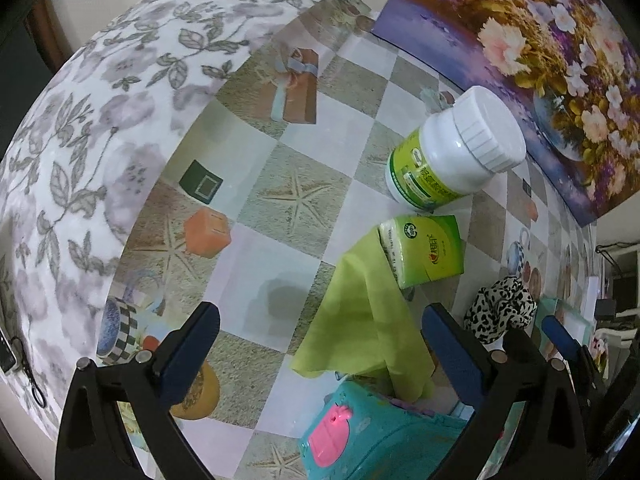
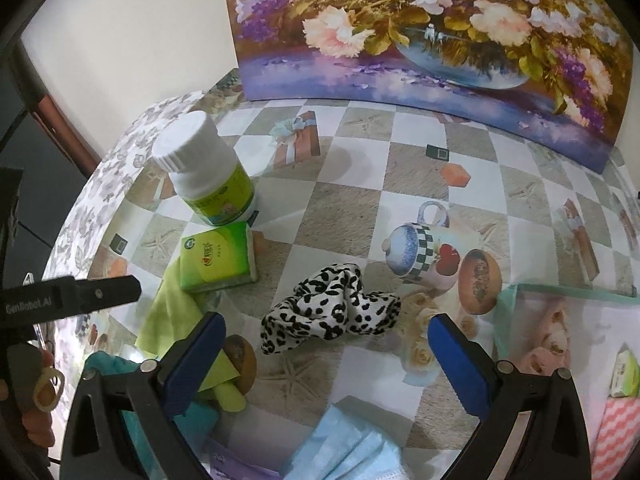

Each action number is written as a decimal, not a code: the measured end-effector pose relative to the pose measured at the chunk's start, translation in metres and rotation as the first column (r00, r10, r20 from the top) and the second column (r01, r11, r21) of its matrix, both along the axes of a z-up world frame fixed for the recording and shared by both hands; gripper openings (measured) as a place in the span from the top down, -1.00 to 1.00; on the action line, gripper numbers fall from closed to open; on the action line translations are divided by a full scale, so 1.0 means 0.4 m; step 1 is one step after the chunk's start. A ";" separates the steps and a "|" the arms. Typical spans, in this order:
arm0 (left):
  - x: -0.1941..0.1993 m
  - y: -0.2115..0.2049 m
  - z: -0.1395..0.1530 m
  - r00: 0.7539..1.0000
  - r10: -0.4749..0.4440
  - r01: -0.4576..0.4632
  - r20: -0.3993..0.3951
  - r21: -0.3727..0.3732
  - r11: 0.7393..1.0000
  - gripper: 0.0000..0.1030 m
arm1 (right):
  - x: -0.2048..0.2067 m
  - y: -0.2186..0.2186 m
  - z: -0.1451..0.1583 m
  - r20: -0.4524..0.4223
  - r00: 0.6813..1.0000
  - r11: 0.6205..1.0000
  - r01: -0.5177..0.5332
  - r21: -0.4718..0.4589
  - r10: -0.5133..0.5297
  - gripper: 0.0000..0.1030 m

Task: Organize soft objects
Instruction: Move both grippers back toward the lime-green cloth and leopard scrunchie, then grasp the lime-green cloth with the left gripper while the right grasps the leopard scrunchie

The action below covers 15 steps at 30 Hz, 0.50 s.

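Soft things are lying scattered over a table (image 2: 344, 208) covered with a checked, picture-printed cloth, and the leopard-print scrunchie (image 2: 332, 314) is sitting near the middle of the right wrist view, crumpled, on its own, just ahead of the right gripper (image 2: 326, 364). That gripper is hovering with its blue-padded fingers (image 2: 192, 360) spread wide and nothing between them. To the left of the scrunchie a green tissue pack (image 2: 218, 260) is resting on its side, touching the base of a white-capped bottle (image 2: 204, 172) with a green label that is standing just beyond it. A lime-green cloth (image 1: 356, 320) is draping from beside the tissue pack down toward the near edge, where its lower part is hanging over a teal case (image 1: 372, 436) with a pink clasp. The left gripper (image 1: 320, 356) is hanging above that near area, its fingers (image 1: 452, 356) also held wide apart and gripping nothing; the cloth is lying between them in the view, but whether it is touching either pad is unclear. A light blue face mask (image 2: 348, 444) is lying at the near edge of the right wrist view, below the scrunchie. On the far right a shallow tray (image 2: 560, 292) with a mint rim is holding another small green pack (image 2: 624, 372) and a pink wavy-striped cloth (image 2: 612, 436). A flower painting (image 2: 420, 28) is leaning at the far side of the table.
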<state>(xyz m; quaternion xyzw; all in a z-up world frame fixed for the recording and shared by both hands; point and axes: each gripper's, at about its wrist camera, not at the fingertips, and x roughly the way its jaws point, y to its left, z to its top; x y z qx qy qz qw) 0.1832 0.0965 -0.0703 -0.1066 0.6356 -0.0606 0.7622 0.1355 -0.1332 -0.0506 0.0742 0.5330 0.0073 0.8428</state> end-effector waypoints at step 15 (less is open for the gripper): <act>0.019 -0.018 -0.044 0.999 -0.045 0.045 -0.017 -0.017 0.999 -0.37 | 0.006 -0.023 -0.046 -0.042 0.999 0.998 0.036 0.053 -0.034 -0.86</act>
